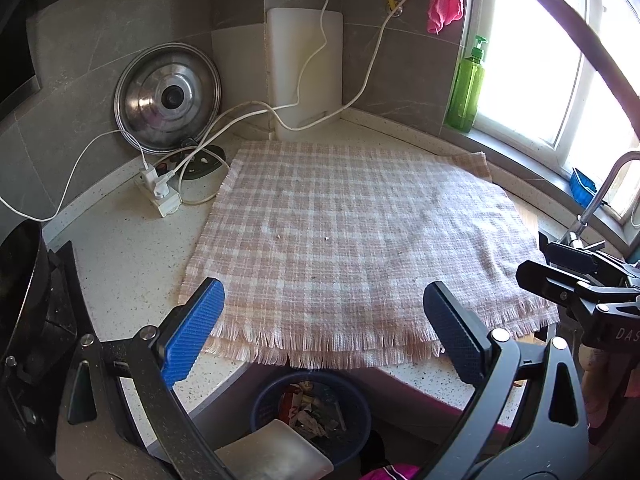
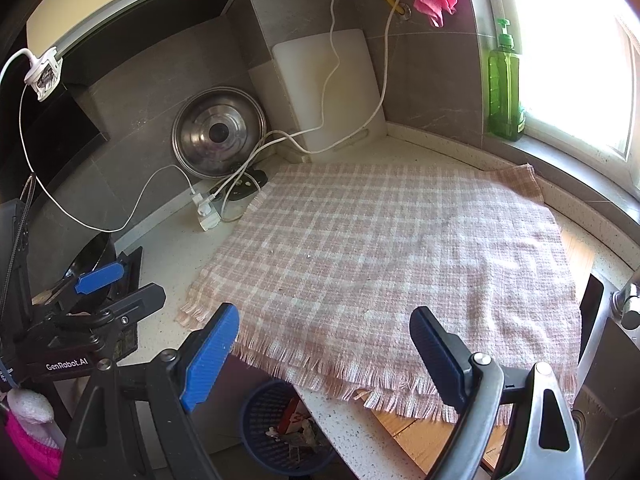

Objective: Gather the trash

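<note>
Both tongs released, nothing held: left gripper (image 1: 323,312), right gripper (image 2: 324,332) hung over plaid cloth (image 1: 352,240). Bin (image 1: 312,412) w/ trash (image 1: 310,410) stood below counter (image 1: 120,256) edge.

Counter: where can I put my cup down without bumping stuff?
Bare counter lies between the checked cloth and the stove edge, in front of the power strip. The cloth's middle is bare too. The back corner is crowded: pot lid, cords, cutting board.
</note>
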`<state>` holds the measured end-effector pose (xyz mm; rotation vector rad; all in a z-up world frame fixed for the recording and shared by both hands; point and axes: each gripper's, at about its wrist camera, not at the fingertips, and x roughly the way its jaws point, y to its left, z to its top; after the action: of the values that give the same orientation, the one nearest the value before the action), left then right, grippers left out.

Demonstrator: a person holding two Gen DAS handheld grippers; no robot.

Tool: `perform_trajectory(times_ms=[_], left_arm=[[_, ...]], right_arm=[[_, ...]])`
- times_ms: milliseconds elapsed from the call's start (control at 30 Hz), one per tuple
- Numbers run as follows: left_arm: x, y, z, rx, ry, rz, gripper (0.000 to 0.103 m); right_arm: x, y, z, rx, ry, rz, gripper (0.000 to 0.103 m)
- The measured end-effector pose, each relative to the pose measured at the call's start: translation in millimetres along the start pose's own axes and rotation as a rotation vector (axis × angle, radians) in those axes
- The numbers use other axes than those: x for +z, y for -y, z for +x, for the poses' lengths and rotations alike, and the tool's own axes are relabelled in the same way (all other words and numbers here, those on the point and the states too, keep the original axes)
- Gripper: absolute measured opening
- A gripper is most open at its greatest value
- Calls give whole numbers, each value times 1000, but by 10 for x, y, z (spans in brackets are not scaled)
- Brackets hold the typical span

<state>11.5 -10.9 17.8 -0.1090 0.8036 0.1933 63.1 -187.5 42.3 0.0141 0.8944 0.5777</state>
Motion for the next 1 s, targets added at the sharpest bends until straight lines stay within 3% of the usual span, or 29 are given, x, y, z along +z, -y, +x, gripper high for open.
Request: perform_trajectory(times_ms=[1000], left_arm=[[-7, 36, 60, -18, -21, -11, 101]], right_arm=[[-18, 23, 9, -3, -3, 11, 89]])
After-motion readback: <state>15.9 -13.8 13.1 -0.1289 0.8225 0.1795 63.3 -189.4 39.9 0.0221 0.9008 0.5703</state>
